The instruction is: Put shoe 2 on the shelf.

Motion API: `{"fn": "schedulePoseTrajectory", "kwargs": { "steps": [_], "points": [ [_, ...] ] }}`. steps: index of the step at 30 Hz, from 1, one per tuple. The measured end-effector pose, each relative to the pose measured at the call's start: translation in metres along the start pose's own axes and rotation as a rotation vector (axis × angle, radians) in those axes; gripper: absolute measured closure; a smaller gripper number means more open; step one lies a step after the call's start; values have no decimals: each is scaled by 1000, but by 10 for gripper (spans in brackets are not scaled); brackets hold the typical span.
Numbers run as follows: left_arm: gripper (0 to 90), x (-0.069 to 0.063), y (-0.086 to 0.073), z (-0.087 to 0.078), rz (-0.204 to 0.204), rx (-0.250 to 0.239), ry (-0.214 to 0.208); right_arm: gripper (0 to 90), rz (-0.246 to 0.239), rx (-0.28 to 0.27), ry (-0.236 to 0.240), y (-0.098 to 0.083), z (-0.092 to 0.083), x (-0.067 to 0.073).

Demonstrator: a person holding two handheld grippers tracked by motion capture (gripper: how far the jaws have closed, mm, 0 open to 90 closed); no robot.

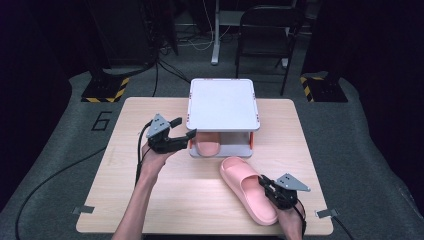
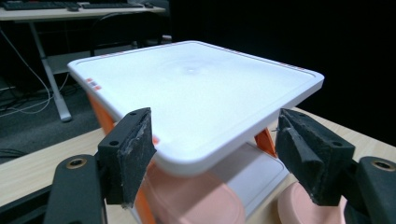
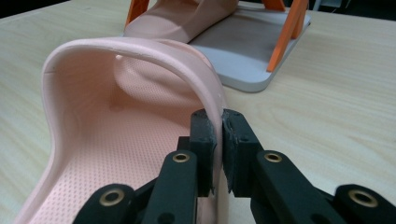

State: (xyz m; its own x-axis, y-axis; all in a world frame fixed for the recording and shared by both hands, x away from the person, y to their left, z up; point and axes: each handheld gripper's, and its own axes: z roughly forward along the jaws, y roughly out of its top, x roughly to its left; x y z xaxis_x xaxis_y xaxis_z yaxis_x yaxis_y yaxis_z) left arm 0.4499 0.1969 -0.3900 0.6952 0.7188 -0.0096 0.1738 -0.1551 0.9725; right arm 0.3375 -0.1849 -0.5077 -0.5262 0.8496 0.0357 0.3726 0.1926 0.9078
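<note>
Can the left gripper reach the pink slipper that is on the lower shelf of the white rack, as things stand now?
Probably yes. The left gripper is open beside the rack, and the slipper on the lower shelf sticks out at the open front, with nothing between them.

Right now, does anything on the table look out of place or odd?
Mostly tidy. One pink slipper sits on the lower shelf of the white rack; its mate lies askew on the table, right gripper pinching its side wall. The left gripper hangs open beside the rack.
</note>
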Motion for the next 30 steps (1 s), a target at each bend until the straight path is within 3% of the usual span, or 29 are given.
{"fn": "schedulePoseTrajectory", "kwargs": {
  "steps": [5,9,17,26,30],
  "points": [
    [294,1,4,28,-13,38,10,829,10,-16,-55,11,8,-5],
    [297,7,0,40,-30,73,27,824,0,-18,-103,21,21,-8],
    [305,6,1,43,-30,77,35,811,-18,-14,-209,39,55,-9],
    [305,8,0,42,-21,78,26,807,-12,-17,-246,47,90,-8],
    [306,7,-1,42,-23,67,26,758,19,-22,-242,46,98,-10]
  ]
}}
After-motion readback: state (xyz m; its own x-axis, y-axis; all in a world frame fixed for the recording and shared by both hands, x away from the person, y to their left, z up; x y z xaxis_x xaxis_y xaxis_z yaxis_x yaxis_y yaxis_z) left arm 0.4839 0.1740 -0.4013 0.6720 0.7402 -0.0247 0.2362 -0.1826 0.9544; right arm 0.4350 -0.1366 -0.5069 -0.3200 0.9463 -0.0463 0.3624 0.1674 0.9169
